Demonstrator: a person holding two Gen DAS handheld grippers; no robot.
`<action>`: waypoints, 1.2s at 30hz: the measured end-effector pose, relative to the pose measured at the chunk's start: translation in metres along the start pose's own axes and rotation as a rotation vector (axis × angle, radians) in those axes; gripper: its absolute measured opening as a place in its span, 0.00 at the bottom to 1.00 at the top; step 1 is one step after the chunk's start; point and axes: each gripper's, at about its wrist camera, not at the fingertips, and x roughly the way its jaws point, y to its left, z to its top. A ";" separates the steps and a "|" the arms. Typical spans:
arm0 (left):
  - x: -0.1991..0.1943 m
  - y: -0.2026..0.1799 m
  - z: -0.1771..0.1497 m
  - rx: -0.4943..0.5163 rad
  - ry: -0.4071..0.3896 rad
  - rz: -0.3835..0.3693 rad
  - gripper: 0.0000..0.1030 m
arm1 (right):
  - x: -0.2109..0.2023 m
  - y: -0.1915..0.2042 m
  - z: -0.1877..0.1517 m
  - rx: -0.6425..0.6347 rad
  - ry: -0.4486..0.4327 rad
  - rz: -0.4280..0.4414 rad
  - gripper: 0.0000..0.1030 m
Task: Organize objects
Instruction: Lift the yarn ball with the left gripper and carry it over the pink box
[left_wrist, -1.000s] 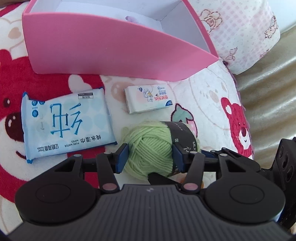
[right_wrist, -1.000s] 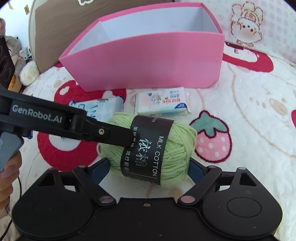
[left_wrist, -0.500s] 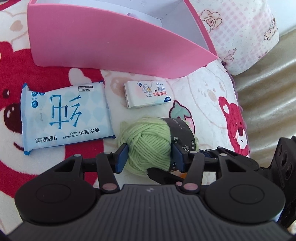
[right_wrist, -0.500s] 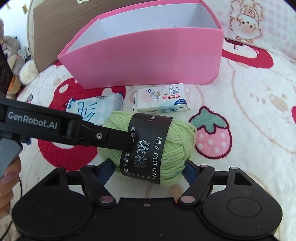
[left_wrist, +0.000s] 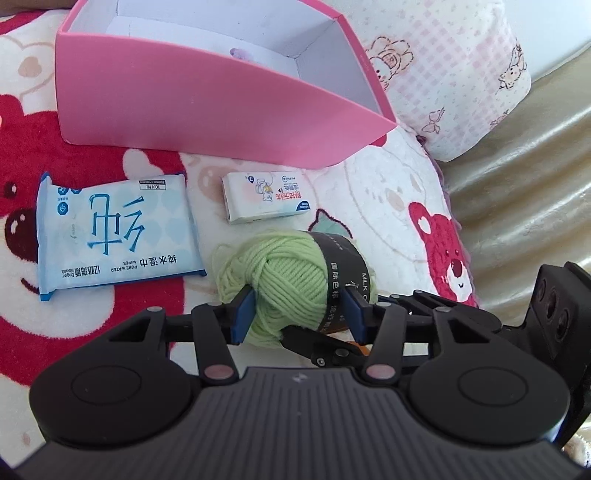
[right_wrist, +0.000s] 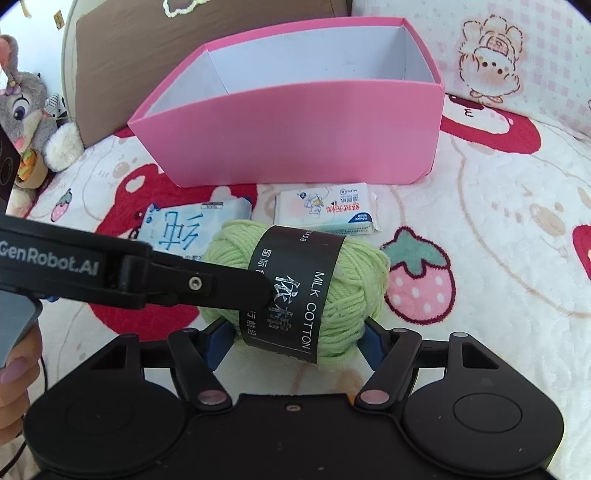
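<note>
A ball of pale green yarn (right_wrist: 295, 291), wound in loose crossing strands and girdled by a glossy black paper band printed "MILK COTTON" with white Chinese characters, sat at the lower middle of both views. In the left wrist view the ball (left_wrist: 291, 284) filled the gap of the left gripper (left_wrist: 299, 314), its blue-padded jaws pressing the green strands on one side and the black band on the other. In the right wrist view the right gripper (right_wrist: 295, 341) had its jaws spread to either side of the ball's near end; whether their pads touched the yarn could not be told.

Just behind the ball lay a small white tissue packet with a cartoon print (right_wrist: 328, 210), and to its left a light blue pack of wet wipes (left_wrist: 114, 230). Above them, across the upper middle of the frame, stood an open pink cardboard box with a white interior (right_wrist: 295, 136). Everything rested on a fluffy white blanket patterned with red bears and strawberries (right_wrist: 498, 258). A grey plush rabbit (right_wrist: 22, 110) sat at the upper left edge of the right wrist view.
</note>
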 end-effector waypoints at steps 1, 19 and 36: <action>-0.003 -0.002 0.000 0.006 -0.002 0.001 0.48 | -0.002 0.002 0.000 -0.007 -0.007 0.002 0.72; -0.044 -0.035 -0.009 0.111 -0.030 0.023 0.48 | -0.036 0.017 -0.002 -0.066 -0.076 0.045 0.81; -0.074 -0.062 -0.009 0.181 -0.047 0.048 0.50 | -0.069 0.037 0.002 -0.121 -0.150 0.037 0.87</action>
